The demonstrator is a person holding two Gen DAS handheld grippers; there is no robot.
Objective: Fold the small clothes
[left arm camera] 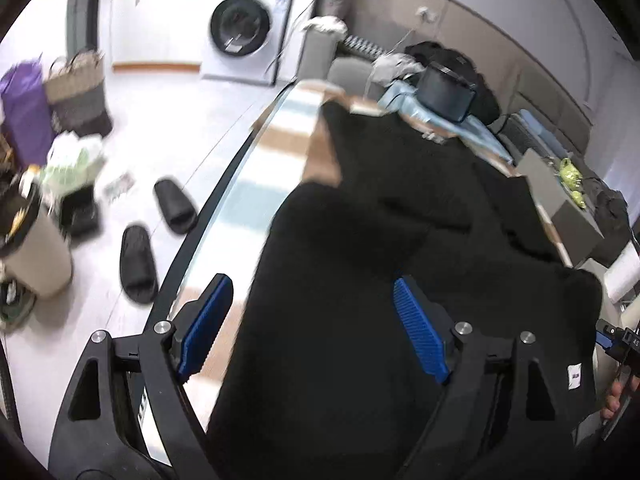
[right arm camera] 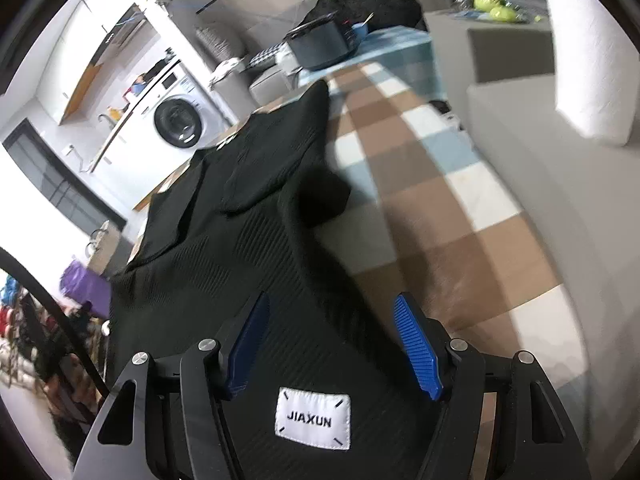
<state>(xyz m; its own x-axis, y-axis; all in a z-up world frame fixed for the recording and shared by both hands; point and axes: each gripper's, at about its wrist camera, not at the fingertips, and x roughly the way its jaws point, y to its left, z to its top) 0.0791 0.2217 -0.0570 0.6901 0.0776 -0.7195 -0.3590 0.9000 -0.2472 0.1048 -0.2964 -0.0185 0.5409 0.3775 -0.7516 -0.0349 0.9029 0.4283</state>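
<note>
Checkered counter [right arm camera: 432, 216] in a laundry room, black ribbed garment [right arm camera: 256, 248] spread across it. Left gripper [left arm camera: 312, 324] fingers [left arm camera: 208, 320] wide apart, nothing clamped, garment edge under them; right gripper [right arm camera: 332, 344] fingers apart over the hem with its white JIAXUN label [right arm camera: 313, 418]. Far end rumpled, washing machine [left arm camera: 248, 36] beyond.

garment [right arm camera: 248, 240] on table [right arm camera: 440, 208] | pot [right arm camera: 320, 46] behind | washer [right arm camera: 180, 120] beyond
</note>
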